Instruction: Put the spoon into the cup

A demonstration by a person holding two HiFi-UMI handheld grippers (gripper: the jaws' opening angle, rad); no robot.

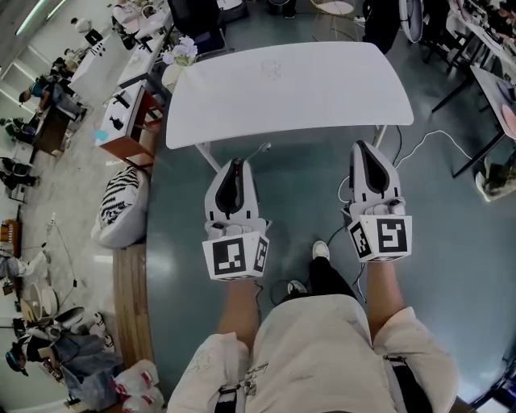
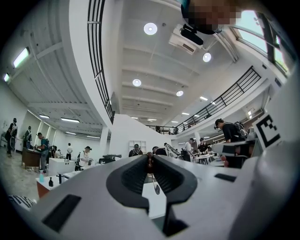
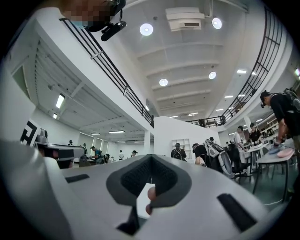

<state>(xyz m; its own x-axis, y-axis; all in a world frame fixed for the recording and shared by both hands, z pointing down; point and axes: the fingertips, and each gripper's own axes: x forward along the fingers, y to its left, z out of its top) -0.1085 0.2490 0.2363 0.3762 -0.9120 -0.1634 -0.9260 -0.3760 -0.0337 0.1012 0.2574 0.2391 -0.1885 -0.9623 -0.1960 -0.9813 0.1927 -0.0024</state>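
No spoon or cup shows clearly in any view. The white table (image 1: 322,89) lies ahead with only a faint mark (image 1: 272,69) near its middle. My left gripper (image 1: 236,164) hangs short of the table's near edge, its jaws drawn together to a narrow slit (image 2: 149,158). A thin dark line ending in a small oval (image 2: 156,189) shows in that slit against white; I cannot tell what it is. My right gripper (image 1: 364,147) is level with it on the right, jaws together (image 3: 150,158) with nothing seen between them. Both point slightly upward into the hall.
A wooden bench with a zebra-striped cushion (image 1: 121,206) runs along the left. A white cable (image 1: 427,141) trails on the floor right of the table. A dark chair (image 1: 197,24) stands behind the table. Other tables and several people fill the hall around.
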